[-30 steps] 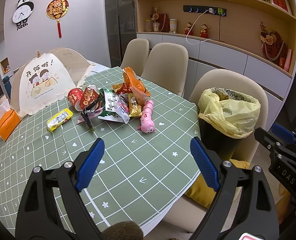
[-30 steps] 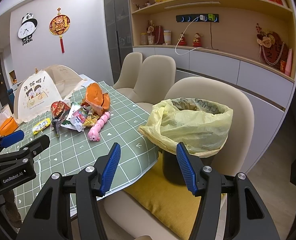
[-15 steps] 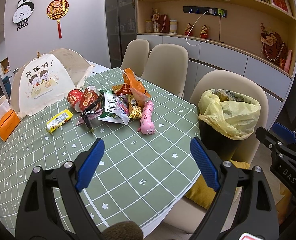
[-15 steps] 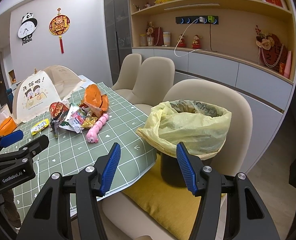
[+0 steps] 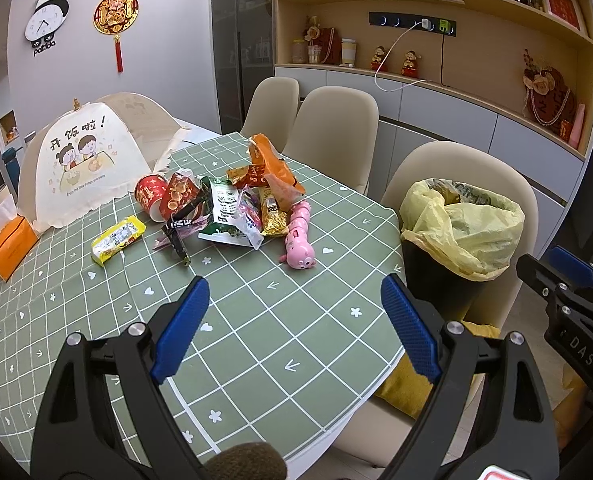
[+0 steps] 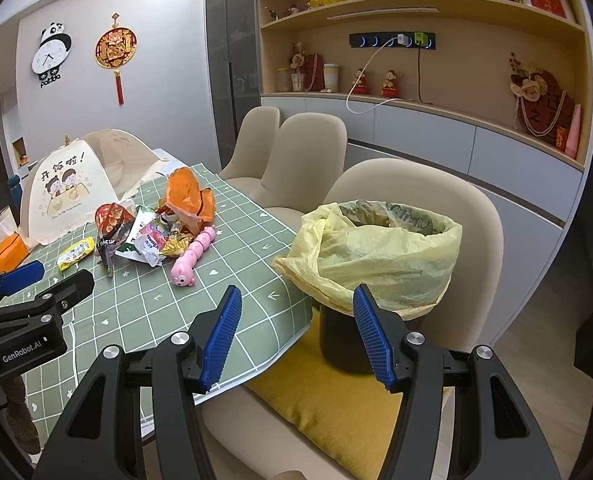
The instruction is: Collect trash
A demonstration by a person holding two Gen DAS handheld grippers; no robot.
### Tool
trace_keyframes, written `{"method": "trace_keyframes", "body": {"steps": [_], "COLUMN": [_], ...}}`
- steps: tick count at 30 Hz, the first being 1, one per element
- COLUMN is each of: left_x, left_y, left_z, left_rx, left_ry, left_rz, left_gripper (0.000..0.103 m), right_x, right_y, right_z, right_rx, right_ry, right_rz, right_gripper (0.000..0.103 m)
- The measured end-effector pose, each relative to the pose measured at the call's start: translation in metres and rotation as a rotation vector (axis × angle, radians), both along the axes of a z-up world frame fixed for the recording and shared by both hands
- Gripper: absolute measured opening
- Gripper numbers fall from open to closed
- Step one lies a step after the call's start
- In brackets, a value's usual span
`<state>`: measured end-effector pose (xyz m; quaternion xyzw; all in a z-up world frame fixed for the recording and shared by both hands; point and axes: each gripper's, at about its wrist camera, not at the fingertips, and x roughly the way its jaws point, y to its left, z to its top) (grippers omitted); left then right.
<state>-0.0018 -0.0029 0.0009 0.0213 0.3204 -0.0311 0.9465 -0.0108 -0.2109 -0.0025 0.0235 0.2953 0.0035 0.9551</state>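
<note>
A heap of snack wrappers (image 5: pixel 236 208) (image 6: pixel 156 232) lies mid-table on the green checked cloth (image 5: pixel 256 320), with a red paper cup (image 5: pixel 150 194), a yellow packet (image 5: pixel 116 238) and a pink caterpillar toy (image 5: pixel 298 240) (image 6: pixel 192 256) around it. A black bin lined with a yellow bag (image 5: pixel 460 232) (image 6: pixel 376 252) stands on a chair's cushion at the table's right end. My left gripper (image 5: pixel 294 320) hovers open over the near cloth, well short of the heap. My right gripper (image 6: pixel 296 332) is open, empty, in front of the bin.
A cream mesh food cover (image 5: pixel 84 160) and an orange tissue box (image 5: pixel 10 246) sit at the table's far left. Beige chairs (image 5: pixel 332 128) line the far side. A yellow cushion (image 6: pixel 328 400) lies under the bin. Shelves and cabinets fill the wall behind.
Both views have shifted only slightly; the right gripper has edged a little nearer the bin. Both grippers stay open and empty.
</note>
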Motion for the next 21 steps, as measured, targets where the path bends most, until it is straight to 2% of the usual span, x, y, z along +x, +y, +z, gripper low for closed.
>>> {"method": "trace_keyframes", "body": {"steps": [7,13,18,21], "left_x": [0.016,0.042,0.08,0.107], "left_y": [0.026,0.069,0.122,0.169], "left_z": [-0.006,-0.013,-0.029,-0.042], "left_rx": [-0.01,-0.034,0.014,-0.019], "left_ry": [0.0,0.027,0.037,0.066], "left_rz": [0.003,0.019,-0.006,0.013], "left_gripper": [0.083,0.083,0.083,0.083], "right_x": [0.013,0.036,0.061,0.074], "right_y": [0.01,0.034,0.065,0.082], "right_z": [0.003,0.004,0.004,0.003], "right_rx": [-0.013,-0.026,-0.041,-0.047], "right_ry": [0.006,0.016,0.043,0.064], "right_rz": [-0.014,-0.002,0.018,0.028], "right_gripper": [0.055,0.055,0.055,0.055]}}
